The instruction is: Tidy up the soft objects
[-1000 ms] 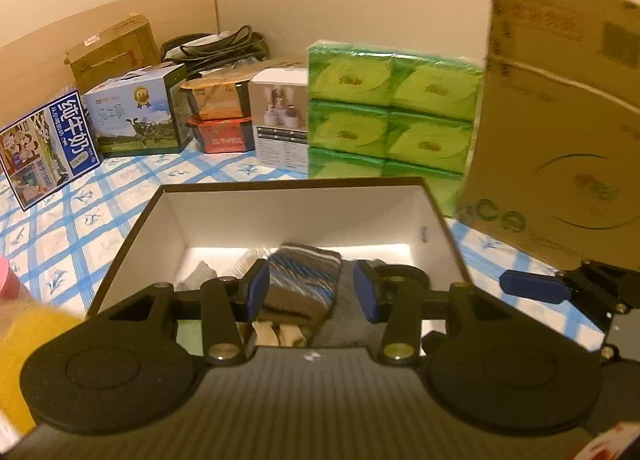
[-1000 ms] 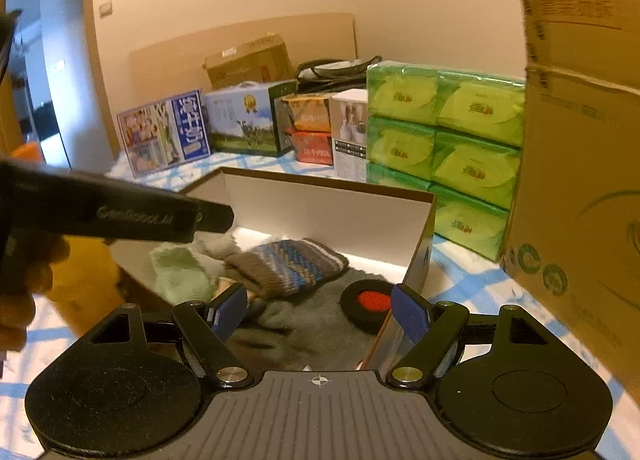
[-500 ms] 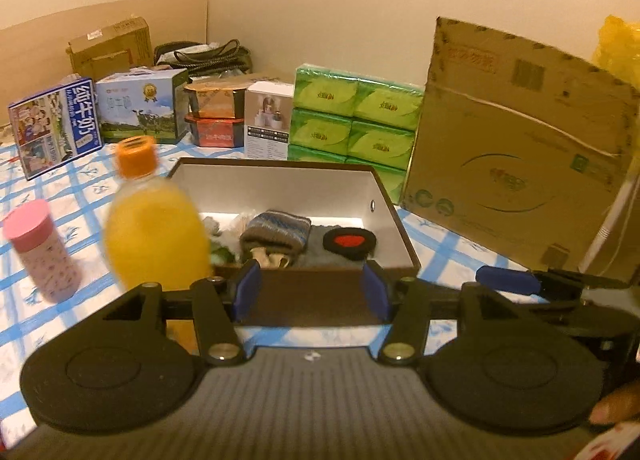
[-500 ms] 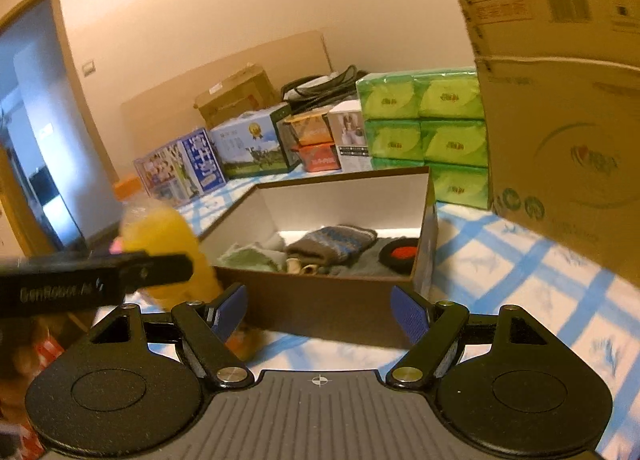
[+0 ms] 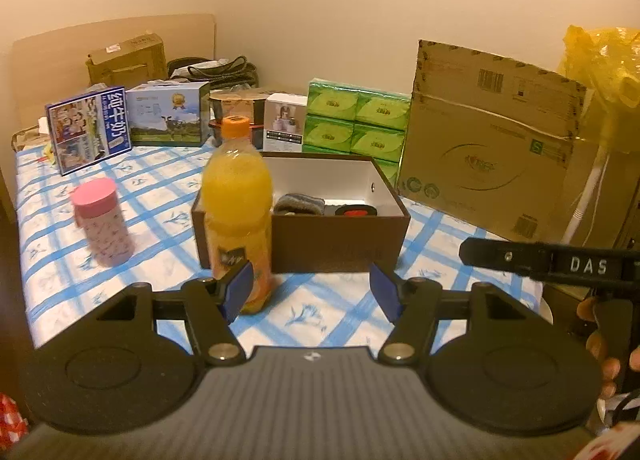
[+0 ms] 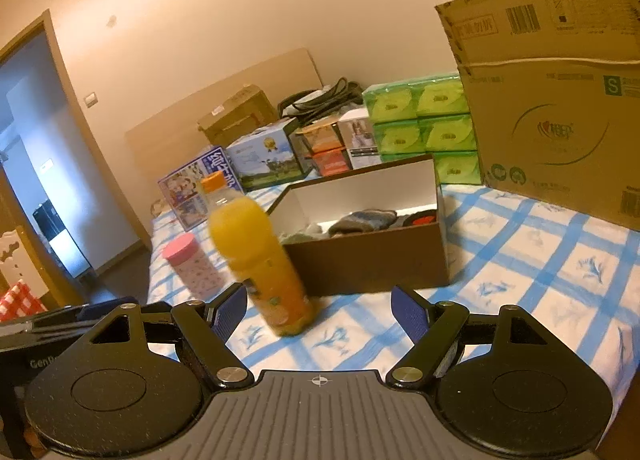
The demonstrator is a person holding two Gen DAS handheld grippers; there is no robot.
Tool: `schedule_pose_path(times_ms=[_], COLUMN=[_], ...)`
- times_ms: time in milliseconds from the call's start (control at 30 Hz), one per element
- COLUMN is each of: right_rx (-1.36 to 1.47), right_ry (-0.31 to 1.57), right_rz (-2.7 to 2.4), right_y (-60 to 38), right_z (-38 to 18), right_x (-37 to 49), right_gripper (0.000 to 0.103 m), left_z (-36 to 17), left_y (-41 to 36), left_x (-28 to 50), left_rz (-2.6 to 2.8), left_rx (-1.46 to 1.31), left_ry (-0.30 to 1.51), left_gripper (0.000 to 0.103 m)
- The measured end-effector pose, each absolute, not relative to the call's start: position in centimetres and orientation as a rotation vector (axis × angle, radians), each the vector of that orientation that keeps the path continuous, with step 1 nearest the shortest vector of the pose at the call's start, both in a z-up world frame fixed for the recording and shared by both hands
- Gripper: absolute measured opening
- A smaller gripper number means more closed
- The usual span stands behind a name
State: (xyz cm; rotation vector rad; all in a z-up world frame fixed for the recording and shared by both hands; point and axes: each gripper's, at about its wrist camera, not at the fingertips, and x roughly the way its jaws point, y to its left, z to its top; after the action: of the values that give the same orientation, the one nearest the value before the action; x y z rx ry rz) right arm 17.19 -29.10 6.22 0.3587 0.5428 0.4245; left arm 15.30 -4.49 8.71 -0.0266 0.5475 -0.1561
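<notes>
The striped sock (image 5: pixel 299 203) lies with other soft things inside the open brown box (image 5: pixel 340 248) on the blue-checked tablecloth (image 5: pixel 436 236). At the box's seven o'clock stands an orange juice bottle (image 5: pixel 236 215). The left gripper (image 5: pixel 312 290), empty, has just been spreading its jaws; the right gripper (image 6: pixel 320 310) is held wide apart, touching nothing.

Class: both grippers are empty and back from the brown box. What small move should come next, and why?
Probably hold both grippers clear of the table and stop. The brown box already holds the striped sock and the other soft pieces, and only the juice bottle and pink cup stand outside. The left gripper, whose jaws have just been opening, and the right gripper are both empty.
</notes>
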Motion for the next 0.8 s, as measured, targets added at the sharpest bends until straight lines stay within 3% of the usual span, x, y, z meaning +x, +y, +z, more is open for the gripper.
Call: schedule_pose_path(times_ms=[800], right_rx=[0.327], right_ry=[0.613], right_rz=[0.400], right_y=[-24.7], right_z=[4.9], right_x=[5.9], right_gripper=[0.079], left_z=[8.1], left_y=[-0.5], left_x=[2.4], left_rz=[-0.144], left_rx=[-0.042], left_ry=[0.577], left_gripper=[0.062])
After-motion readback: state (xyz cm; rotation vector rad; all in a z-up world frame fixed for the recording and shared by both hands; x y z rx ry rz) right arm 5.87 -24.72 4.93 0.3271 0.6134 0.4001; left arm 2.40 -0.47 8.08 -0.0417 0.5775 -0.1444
